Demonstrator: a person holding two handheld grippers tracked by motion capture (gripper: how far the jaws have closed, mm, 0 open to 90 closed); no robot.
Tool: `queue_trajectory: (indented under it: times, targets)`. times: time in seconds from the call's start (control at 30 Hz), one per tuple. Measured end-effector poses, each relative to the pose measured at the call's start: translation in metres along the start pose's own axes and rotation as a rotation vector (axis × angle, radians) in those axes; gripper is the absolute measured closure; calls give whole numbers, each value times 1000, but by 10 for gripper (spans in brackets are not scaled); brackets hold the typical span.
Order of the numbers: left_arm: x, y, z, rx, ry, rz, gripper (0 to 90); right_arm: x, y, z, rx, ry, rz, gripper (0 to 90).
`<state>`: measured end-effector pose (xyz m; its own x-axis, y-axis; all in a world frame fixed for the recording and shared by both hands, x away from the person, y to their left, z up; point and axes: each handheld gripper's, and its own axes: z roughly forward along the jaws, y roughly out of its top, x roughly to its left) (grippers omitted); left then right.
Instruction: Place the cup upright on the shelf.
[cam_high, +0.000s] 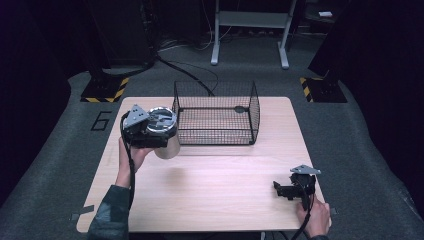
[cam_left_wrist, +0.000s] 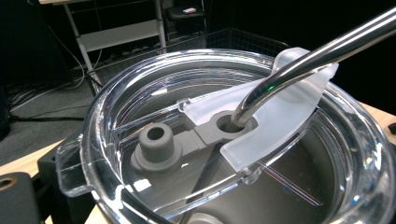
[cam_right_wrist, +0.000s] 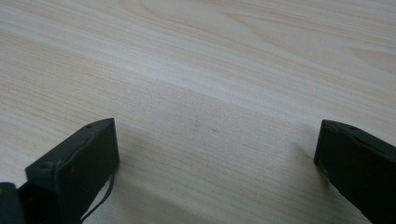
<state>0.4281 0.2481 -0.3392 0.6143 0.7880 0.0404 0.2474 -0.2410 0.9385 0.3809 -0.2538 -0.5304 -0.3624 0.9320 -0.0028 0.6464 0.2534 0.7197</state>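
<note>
At the near right corner of the wooden table (cam_high: 210, 185), a person's right hand rests the right hand-held gripper (cam_high: 286, 190) low on the bare wood; in the right gripper view its two black jaws stand wide apart with nothing but wood grain between them, released.

Farther up on the left, the person's left hand (cam_high: 131, 155) holds the left hand-held gripper (cam_high: 159, 131) against a steel tumbler (cam_high: 167, 145) at the table's left side, just beside the near left corner of a black wire basket (cam_high: 216, 120). The tumbler looks lifted and tilted in the high view, though whether its base touches the table cannot be told. The gripper appears clenched on the tumbler near its top.

In the left gripper view, the tumbler's clear plastic lid (cam_left_wrist: 116, 107) sits close to the camera, with a grey plug (cam_left_wrist: 156, 142) at its middle and a metal straw (cam_left_wrist: 308, 60) passing through a frosted sliding tab (cam_left_wrist: 280, 116).

Beyond the table lie grey carpet, yellow-and-black striped floor plates (cam_high: 105, 90) and a white desk frame (cam_high: 250, 30).
</note>
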Motion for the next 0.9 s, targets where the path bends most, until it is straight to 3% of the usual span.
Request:
queue_trajectory:
  times: [0.43,0.9]
  targets:
    - [-2,19,13,1,-9,19,35,0,0,0,1,0,-1,0]
    - [-4,36,38,0,-16,23,35,0,0,0,1,0,-1,0]
